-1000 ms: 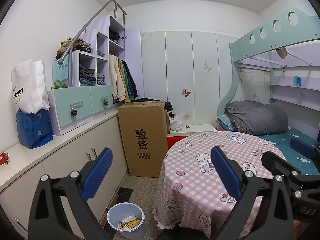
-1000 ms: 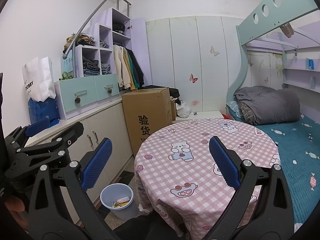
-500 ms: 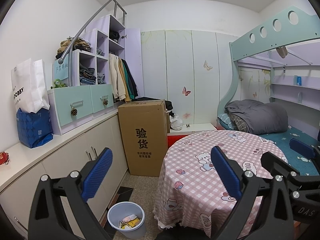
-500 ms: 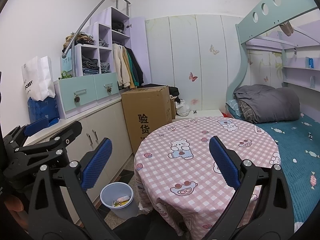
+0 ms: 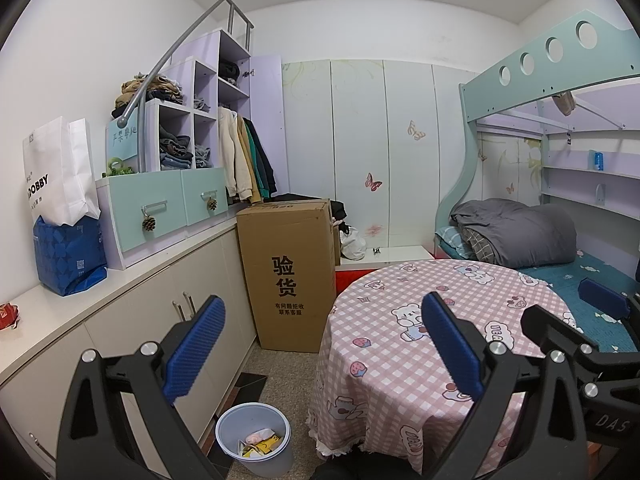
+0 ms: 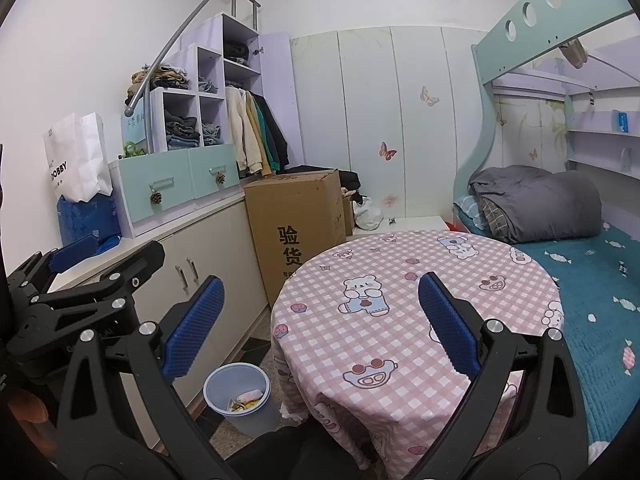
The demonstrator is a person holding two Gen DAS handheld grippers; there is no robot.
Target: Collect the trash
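The bin (image 5: pixel 253 440) stands on the floor between the cupboards (image 5: pixel 132 344) and the round surface (image 5: pixel 400 344) with its pink checked cloth, and I see wrappers already lying in it. Both my left gripper (image 5: pixel 320 344) and right gripper (image 6: pixel 316 332) hang above that cloth with jaws spread wide and holding nothing. I spot no loose trash on the cloth, so I judge the sound move is a slow sweep of both views before I commit; the red packet (image 5: pixel 7 315) on the far counter looks a likely candidate.

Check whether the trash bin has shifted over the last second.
No. The trash bin still stands on the floor between the cabinet and the table, same spot.
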